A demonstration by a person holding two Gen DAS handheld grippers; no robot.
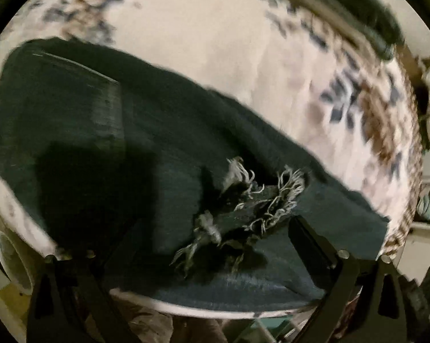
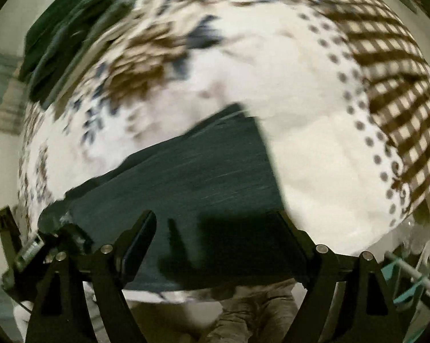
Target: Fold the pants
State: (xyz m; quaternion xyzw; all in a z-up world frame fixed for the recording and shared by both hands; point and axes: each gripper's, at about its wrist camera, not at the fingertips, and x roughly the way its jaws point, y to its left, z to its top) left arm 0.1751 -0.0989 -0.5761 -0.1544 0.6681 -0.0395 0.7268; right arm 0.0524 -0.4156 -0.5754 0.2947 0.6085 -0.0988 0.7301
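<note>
Patterned cream bedding (image 2: 315, 148) with brown check and floral print covers the bed. We find the dark pants (image 1: 146, 148) lying flat on it, frayed hems (image 1: 243, 208) at 6 o'clock in the left view. Left gripper (image 1: 203, 245) fingers spread wide, holding nothing. Right gripper (image 2: 217, 228) fingers likewise apart above the pants, empty. Dark folded clothes (image 2: 69, 31) lie at 10 o'clock.
</note>
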